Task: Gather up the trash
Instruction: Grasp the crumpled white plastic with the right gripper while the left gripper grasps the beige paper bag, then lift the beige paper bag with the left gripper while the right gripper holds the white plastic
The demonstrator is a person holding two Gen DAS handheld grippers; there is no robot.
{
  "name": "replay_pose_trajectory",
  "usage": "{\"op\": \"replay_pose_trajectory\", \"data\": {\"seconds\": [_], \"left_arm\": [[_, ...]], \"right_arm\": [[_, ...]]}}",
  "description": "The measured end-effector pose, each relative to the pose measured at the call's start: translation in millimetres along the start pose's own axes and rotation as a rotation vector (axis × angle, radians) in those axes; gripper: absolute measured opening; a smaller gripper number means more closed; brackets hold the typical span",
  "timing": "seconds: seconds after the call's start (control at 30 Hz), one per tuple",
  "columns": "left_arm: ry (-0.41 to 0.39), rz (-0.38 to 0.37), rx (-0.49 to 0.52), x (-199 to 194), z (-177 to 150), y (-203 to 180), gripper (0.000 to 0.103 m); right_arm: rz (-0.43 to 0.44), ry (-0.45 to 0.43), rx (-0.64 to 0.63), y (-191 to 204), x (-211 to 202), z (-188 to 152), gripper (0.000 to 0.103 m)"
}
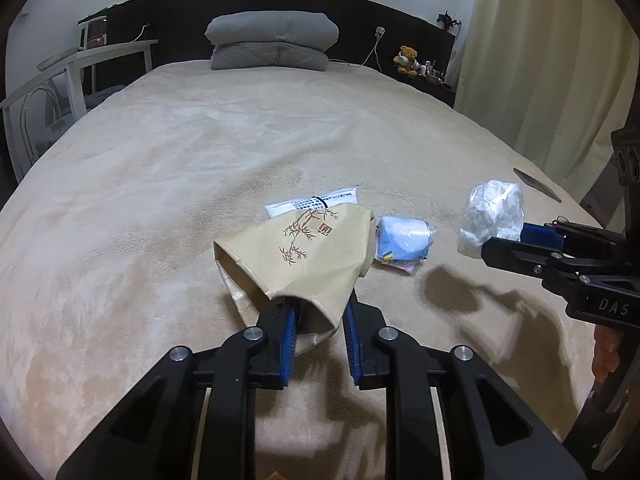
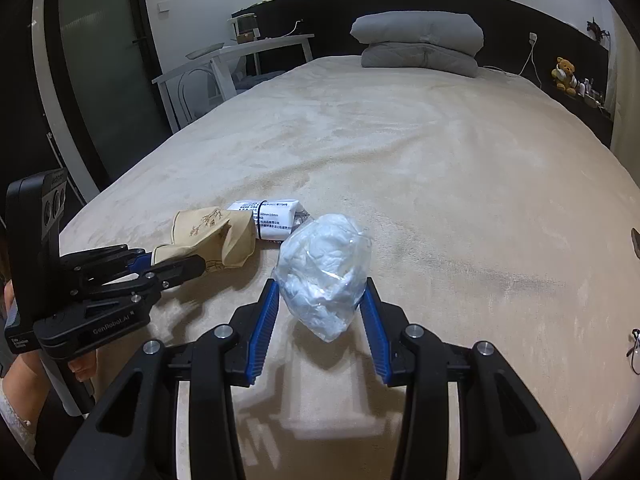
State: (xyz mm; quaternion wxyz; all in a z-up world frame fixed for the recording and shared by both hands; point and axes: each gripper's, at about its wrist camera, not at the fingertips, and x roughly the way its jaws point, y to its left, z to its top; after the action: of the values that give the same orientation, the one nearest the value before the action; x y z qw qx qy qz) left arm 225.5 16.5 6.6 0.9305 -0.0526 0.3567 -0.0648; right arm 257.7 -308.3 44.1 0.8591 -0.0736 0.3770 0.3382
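My left gripper (image 1: pixel 320 312) is shut on the edge of a tan paper bag (image 1: pixel 296 256) with a bamboo print, its open mouth facing left; it also shows in the right wrist view (image 2: pixel 212 236). My right gripper (image 2: pixel 320 296) is shut on a crumpled clear plastic bag with white tissue (image 2: pixel 324 272) and holds it above the bed; it also shows in the left wrist view (image 1: pixel 494 216). A white printed packet (image 1: pixel 312 204) lies behind the paper bag. A small blue-and-white wrapped pack (image 1: pixel 404 240) lies right of the paper bag.
The beige bed cover (image 1: pixel 200 152) fills the view. Folded grey bedding (image 1: pixel 272 44) sits at the headboard. A white table and chair (image 1: pixel 60 80) stand left of the bed, a curtain (image 1: pixel 540 60) right. A dark flat object (image 1: pixel 536 185) lies near the bed's right edge.
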Motion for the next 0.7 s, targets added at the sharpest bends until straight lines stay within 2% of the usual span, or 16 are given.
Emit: {"op": "replay_pose_trajectory", "data": {"seconds": [0.03,0.1,0.37,0.47,0.5,0.53,0.63,0.7], "left_arm": [[-0.005,-0.005,0.002,-2.3,0.6,0.5,0.013],[-0.014,-0.015,0.001,-8.0,0.4,1.8,0.011],[0.029,-0.002,0.004,0.0,-3.2,6.7,0.012],[0.052,-0.007,0.006,7.6,-2.8,7.7,0.035],[0.056,-0.002,0.010,10.0,-2.5,7.2,0.053],[0.053,-0.001,0.014,11.7,-2.9,6.1,0.066],[0.063,-0.001,0.008,19.7,-0.9,5.9,0.078],[0.067,0.004,0.001,25.4,1.9,6.2,0.081]], "right_arm": [[0.000,-0.001,0.000,0.6,-0.7,-0.7,0.042],[0.005,-0.003,0.007,1.1,-1.4,-1.2,0.042],[0.008,0.014,-0.009,4.7,5.8,-0.8,0.042],[0.009,0.019,-0.014,5.0,8.7,0.6,0.042],[0.011,0.020,-0.013,4.6,9.9,1.0,0.042],[0.013,0.021,-0.012,4.1,10.8,1.7,0.042],[0.019,0.024,-0.006,2.1,12.7,1.8,0.042],[0.025,0.025,0.001,0.9,13.6,3.1,0.042]]}}
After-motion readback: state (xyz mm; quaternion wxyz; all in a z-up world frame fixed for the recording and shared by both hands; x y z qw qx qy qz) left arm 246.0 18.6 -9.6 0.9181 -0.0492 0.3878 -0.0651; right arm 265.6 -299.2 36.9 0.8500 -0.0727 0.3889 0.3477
